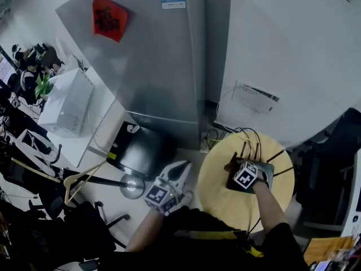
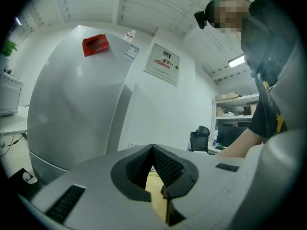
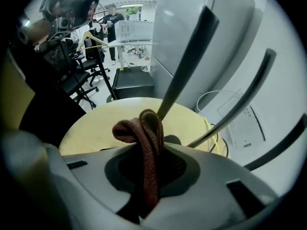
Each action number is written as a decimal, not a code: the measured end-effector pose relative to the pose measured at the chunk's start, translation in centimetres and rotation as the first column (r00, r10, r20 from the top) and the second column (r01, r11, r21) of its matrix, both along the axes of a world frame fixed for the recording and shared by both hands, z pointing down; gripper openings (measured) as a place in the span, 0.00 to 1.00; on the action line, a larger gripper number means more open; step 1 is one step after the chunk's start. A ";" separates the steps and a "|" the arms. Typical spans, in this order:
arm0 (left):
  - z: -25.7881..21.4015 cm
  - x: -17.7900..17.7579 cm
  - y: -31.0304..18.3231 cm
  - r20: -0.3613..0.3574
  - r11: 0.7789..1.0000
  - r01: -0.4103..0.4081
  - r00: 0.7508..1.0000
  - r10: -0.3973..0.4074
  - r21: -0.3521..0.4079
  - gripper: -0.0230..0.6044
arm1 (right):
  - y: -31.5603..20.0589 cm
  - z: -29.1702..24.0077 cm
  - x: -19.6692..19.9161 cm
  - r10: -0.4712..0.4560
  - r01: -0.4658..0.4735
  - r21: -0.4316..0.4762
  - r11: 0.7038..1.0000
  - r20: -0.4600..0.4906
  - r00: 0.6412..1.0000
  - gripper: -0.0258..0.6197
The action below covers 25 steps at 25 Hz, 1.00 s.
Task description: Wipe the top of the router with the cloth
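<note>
The black router (image 1: 268,174) lies on the round yellow table (image 1: 223,199) with its antennas (image 1: 247,149) standing up. My right gripper (image 1: 236,168) is down on the router's top, shut on a bunched reddish-brown cloth (image 1: 228,165). In the right gripper view the cloth (image 3: 144,138) loops up out of the closed jaws, two antennas (image 3: 189,61) rise just beyond it, and the table (image 3: 96,126) spreads behind. My left gripper (image 1: 181,170) hangs off the table's left edge, shut and empty; its tips meet in the left gripper view (image 2: 152,150).
A tall grey fridge (image 1: 152,66) stands behind the table, with a black box (image 1: 141,148) at its foot. Cables (image 1: 225,133) run between wall and table. A white appliance (image 1: 65,103) sits on a desk at left. Chairs and a hanger (image 1: 73,179) crowd the lower left.
</note>
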<state>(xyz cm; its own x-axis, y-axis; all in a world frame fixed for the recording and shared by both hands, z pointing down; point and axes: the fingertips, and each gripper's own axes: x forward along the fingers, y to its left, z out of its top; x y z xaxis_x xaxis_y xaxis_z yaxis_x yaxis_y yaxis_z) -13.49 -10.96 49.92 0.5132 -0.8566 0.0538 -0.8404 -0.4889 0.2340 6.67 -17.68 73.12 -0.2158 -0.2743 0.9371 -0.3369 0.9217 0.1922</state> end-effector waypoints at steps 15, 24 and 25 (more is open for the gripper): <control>-0.5 1.3 0.8 -0.022 0.999 -0.040 0.999 0.040 0.031 0.04 | -0.9 -4.7 0.3 0.141 -0.151 0.022 0.988 0.237 0.961 0.14; -1.4 1.6 0.8 -0.023 0.996 -0.073 0.997 0.074 0.048 0.04 | -1.5 -7.9 0.3 0.132 -0.157 0.070 0.985 0.278 0.952 0.14; -1.4 1.7 0.9 -0.037 0.996 -0.083 0.996 0.084 0.044 0.03 | -1.5 -8.4 0.2 0.128 -0.157 0.080 0.984 0.285 0.950 0.14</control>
<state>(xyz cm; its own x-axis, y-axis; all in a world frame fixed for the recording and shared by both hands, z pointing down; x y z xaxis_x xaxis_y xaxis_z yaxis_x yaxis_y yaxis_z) -11.76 -10.08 48.48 0.5841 -0.8117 -0.0025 -0.7870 -0.5670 0.2431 6.90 -19.23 64.75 -0.4155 -0.4105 0.8117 -0.5163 0.8411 0.1611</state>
